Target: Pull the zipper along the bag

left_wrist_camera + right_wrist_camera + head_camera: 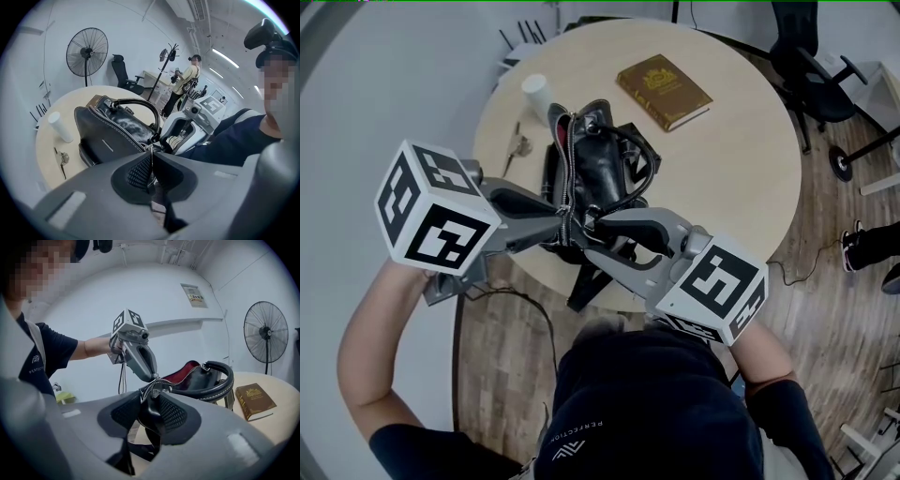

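A black leather handbag (602, 167) stands on the round table (741, 178), its top zipper (570, 159) open and red lining (190, 370) showing. At the bag's near end, my left gripper (565, 221) is shut on the thin metal zipper pull (151, 152). Right beside it, my right gripper (592, 228) is shut on the black leather end of the bag (150, 404). The bag (108, 136) stretches away from the left gripper (151, 171), handles up. In the right gripper view the left gripper's fingers (143, 363) meet the zipper just above the right gripper (149, 411).
A brown book (664, 91) lies at the table's far right, a white cup (535, 92) stands at the far left, and keys (520, 145) lie left of the bag. An office chair (811, 66) stands beyond the table. A standing fan (86, 51) and a person (187, 77) are further back.
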Motion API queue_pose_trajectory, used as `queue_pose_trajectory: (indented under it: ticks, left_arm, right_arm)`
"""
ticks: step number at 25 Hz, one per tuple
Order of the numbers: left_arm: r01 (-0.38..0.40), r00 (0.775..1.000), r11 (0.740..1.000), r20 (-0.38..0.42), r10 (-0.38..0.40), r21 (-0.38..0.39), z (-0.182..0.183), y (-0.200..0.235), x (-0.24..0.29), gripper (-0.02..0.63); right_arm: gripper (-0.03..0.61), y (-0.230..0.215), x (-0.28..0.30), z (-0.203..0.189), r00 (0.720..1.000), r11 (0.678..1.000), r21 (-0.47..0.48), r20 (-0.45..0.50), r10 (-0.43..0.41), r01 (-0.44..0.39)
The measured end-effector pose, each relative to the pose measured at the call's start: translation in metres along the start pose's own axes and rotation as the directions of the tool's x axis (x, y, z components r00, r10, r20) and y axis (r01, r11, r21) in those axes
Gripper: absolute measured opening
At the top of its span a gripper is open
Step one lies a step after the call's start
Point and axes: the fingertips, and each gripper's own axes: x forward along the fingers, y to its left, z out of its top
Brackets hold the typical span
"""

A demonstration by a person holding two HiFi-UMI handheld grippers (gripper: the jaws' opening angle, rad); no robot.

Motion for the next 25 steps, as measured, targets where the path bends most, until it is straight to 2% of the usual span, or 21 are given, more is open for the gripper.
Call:
queue_pose_trajectory:
  ticks: [3,7,11,14,17,22,25]
  left_arm:
    - [0.004,1.0,1.0,0.024,-0.004,-0.007,-0.003,-0.001,0.001,0.026]
    - [0.001,0.999,1.0,0.046,-0.001,-0.007,-0.004,-0.001,-0.001,0.026]
    - [0.007,0.998,1.0,0.058,-0.007,0.0,-0.005,-0.002,-0.002,0.026]
    - [0.014,0.998,1.0,0.068,-0.015,0.004,-0.005,-0.003,-0.002,0.026]
    - [0.014,0.997,1.0,0.073,-0.015,0.017,-0.006,-0.003,-0.001,0.026]
    - [0.007,0.997,0.999,0.07,-0.01,0.049,-0.007,-0.005,-0.001,0.026]
    - [-0.003,0.998,0.998,0.066,-0.001,0.064,-0.009,-0.005,-0.002,0.026]
  right_arm:
    - [0.135,0.001,0.0,0.003,0.999,0.996,-0.083,-0.016,-0.042,0.04]
    - [0.164,0.007,0.004,0.008,0.994,0.974,-0.205,-0.03,-0.108,0.1]
    - [0.186,0.007,0.011,0.013,0.988,0.956,-0.259,-0.033,-0.154,0.14]
    - [0.186,0.007,0.013,0.014,0.976,0.933,-0.314,-0.068,-0.205,0.174]
    - [0.187,0.005,0.02,0.016,0.971,0.914,-0.355,-0.054,-0.232,0.199]
    - [0.186,0.0,0.029,0.013,0.947,0.868,-0.44,-0.106,-0.303,0.228]
    - [0.183,0.0,0.034,0.01,0.944,0.872,-0.442,-0.139,-0.298,0.21]
